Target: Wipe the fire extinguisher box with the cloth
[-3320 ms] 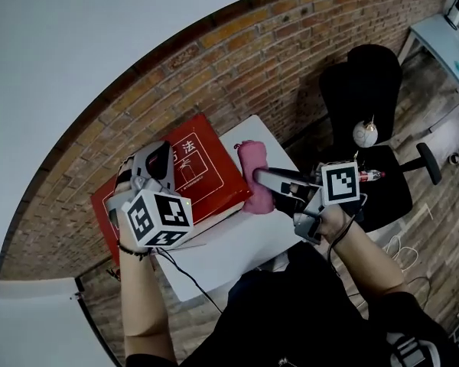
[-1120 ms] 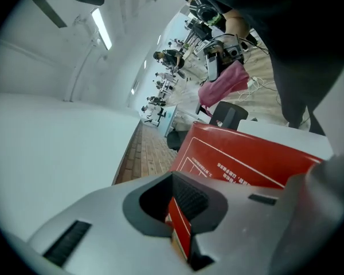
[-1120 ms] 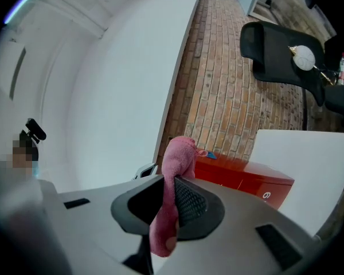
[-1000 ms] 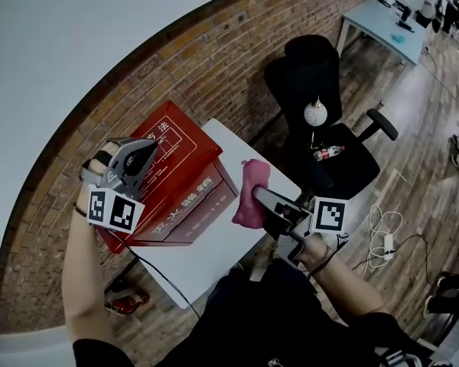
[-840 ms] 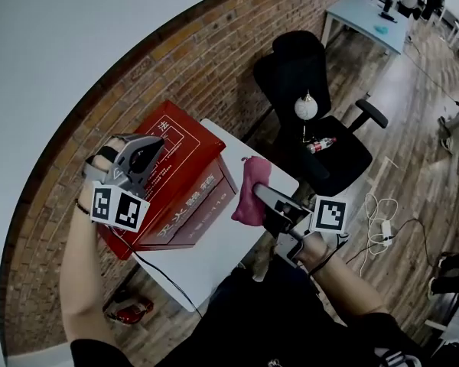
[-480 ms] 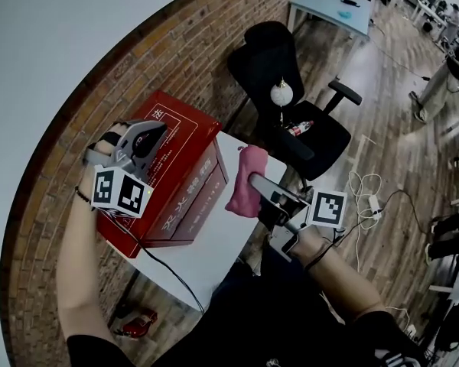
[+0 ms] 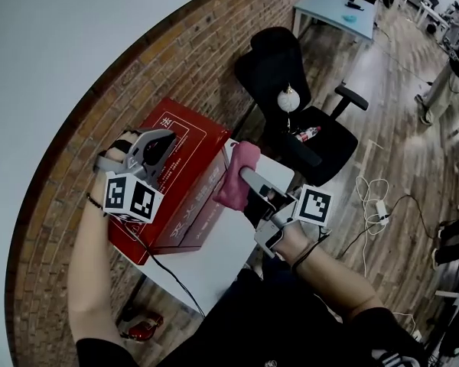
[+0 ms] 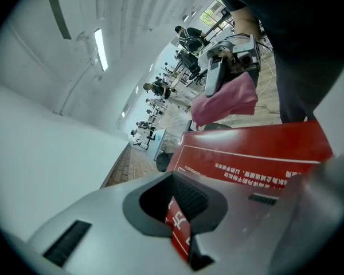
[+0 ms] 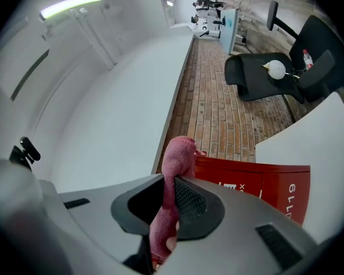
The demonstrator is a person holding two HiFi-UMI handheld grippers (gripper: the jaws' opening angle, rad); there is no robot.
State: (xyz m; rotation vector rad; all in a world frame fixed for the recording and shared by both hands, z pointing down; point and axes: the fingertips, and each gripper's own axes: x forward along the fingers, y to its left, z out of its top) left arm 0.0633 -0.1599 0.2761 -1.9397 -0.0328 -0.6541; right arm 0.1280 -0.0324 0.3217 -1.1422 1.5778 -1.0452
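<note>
Brick wall (image 7: 214, 60); glossy box (image 7: 185, 147), nubby cloth (image 7: 236, 176)

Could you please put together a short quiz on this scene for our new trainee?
1. True or false: the right gripper has its jaws shut on the pink cloth.
2. What do the left gripper's jaws clamp? A) an edge of the red box B) a bottle C) nothing
3. Fill in: the box stands on a white ____.
Key: 1 true; 2 A; 3 table.
</note>
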